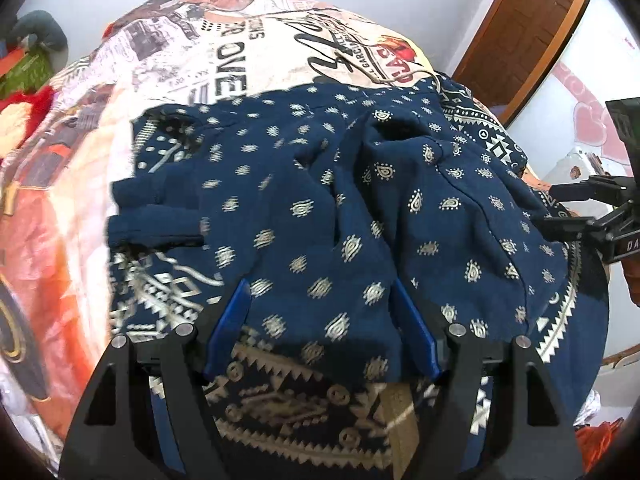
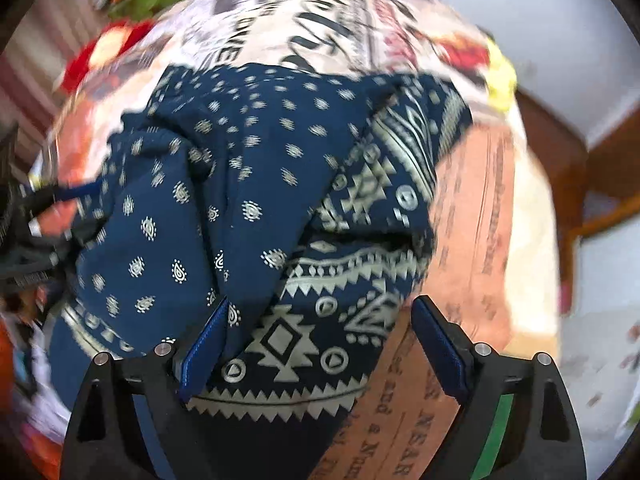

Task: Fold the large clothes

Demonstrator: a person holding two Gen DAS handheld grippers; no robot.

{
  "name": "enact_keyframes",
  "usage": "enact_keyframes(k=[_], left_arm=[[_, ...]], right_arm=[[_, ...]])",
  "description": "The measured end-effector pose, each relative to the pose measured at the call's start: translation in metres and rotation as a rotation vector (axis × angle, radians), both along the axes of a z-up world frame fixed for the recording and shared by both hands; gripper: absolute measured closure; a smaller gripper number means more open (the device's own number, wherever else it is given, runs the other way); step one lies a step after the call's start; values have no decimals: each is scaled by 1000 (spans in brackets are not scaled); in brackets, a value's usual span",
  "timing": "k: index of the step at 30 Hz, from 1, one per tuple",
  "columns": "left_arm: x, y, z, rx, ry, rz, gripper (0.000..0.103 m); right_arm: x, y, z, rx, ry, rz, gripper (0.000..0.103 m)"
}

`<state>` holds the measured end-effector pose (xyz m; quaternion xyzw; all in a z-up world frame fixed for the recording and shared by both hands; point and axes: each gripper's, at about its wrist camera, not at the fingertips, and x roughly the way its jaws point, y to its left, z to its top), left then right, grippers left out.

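The left gripper (image 1: 324, 312) points steeply down at the navy printed garment (image 1: 320, 200), its blue-padded fingers (image 1: 230, 328) apart with a fold of the cloth lying between them — the pads do not visibly press it. The right gripper (image 2: 320, 344) also tilts steeply down, its fingers (image 2: 202, 356) spread wide; the left pad touches the garment's edge, the right pad stands over the bedspread (image 2: 472, 208) at about 4 o'clock of the cloth. The garment (image 2: 240, 200) lies bunched in the middle of the bed on the printed bedspread (image 1: 224, 60), partly folded over itself. In the left wrist view the right gripper (image 1: 600, 216) enters at 3 o'clock, mostly cut off. The right wrist view is motion-blurred, so the far bed clutter is unreadable — the garment's kind cannot be told.
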<state>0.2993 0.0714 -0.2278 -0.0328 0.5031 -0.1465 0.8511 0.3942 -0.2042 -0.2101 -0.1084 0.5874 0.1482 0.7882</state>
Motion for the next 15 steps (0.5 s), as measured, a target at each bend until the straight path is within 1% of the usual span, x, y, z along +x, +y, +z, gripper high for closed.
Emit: enact_keyframes(k=[2,4,9,12,15], left_arm=[[-8,7,11,32,-25,18,31],[-20,21,25,49,-66,53,31],[-53,64,44,79,-115,180,31],[-76,92,44,79,-110,246,31],[-99,114,35,78,-82,298,31]], right_arm=[[-3,-6,6,36,-2,-24,14],[-12,-10,17,57,-34,-31,14],[-47,-13,45,99,-117,-30,14],[-70,-18,57,159,-138,-45,14],[-91,-25,62,233,-132,-62,14]])
